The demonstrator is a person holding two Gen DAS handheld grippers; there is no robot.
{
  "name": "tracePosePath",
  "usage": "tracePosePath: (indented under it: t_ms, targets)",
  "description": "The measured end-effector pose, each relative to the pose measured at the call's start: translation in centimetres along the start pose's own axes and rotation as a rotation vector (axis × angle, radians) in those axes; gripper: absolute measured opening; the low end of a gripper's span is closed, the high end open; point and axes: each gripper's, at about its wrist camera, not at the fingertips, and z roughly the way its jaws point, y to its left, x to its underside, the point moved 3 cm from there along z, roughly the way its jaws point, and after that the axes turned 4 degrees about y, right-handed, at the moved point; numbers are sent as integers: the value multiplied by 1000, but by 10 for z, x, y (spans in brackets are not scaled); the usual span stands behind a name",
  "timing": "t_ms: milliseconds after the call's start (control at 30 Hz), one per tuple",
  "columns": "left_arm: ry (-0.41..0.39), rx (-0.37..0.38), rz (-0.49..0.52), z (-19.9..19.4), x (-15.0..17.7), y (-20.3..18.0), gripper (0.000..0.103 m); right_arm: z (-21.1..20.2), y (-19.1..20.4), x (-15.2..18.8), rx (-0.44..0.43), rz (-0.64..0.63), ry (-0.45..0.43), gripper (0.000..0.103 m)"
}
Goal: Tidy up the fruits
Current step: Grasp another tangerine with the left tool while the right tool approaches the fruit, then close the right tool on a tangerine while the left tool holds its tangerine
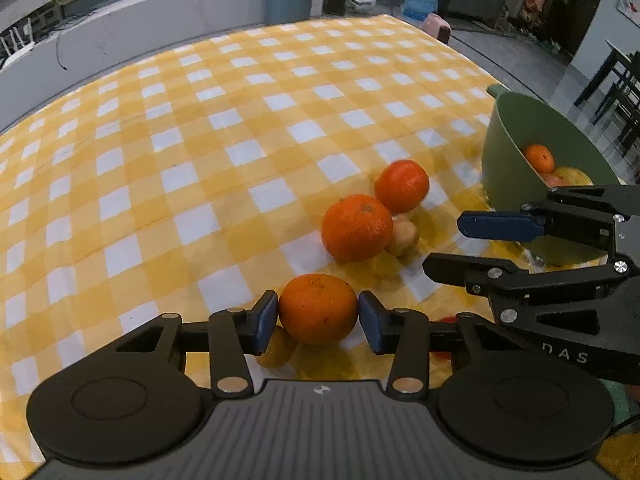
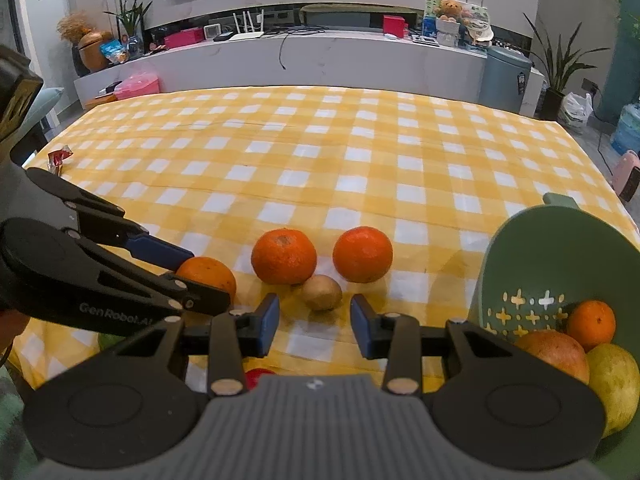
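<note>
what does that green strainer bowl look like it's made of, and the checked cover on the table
The green strainer bowl looks like moulded plastic with a matte finish: even colour, thick smooth rim, clean cross-shaped cut-outs. The checked cover looks like soft woven fabric, yellow and white: it shows fold creases and slight ripples with no shine, though a matte coated cloth can't be ruled out.

four oranges [image 2: 283, 256], one kiwi [image 2: 321, 292], one apple [image 2: 554, 354], one pear [image 2: 614, 384], one colander [image 2: 532, 256].

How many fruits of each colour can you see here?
Orange fruits: 4
Brown fruit: 1
Red fruits: 2, one mostly hidden
Yellow fruit: 1
Yellow-green fruit, half hidden: 1
Total: 9
</note>
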Motion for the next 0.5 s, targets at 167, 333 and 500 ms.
tracePosePath:
  t_ms: [167,333,500]
  targets:
    - [-59,12,-90,-15,-6,16,50,5,8,-10,-20,-48,-28,37]
    - [-72,-27,-141,-24,-11,28,49,21,18,-24,-21,-90,-31,37]
    - [-68,-46,-174,-27,-11,35,49,40,24,-31,-14,-83,-1,46]
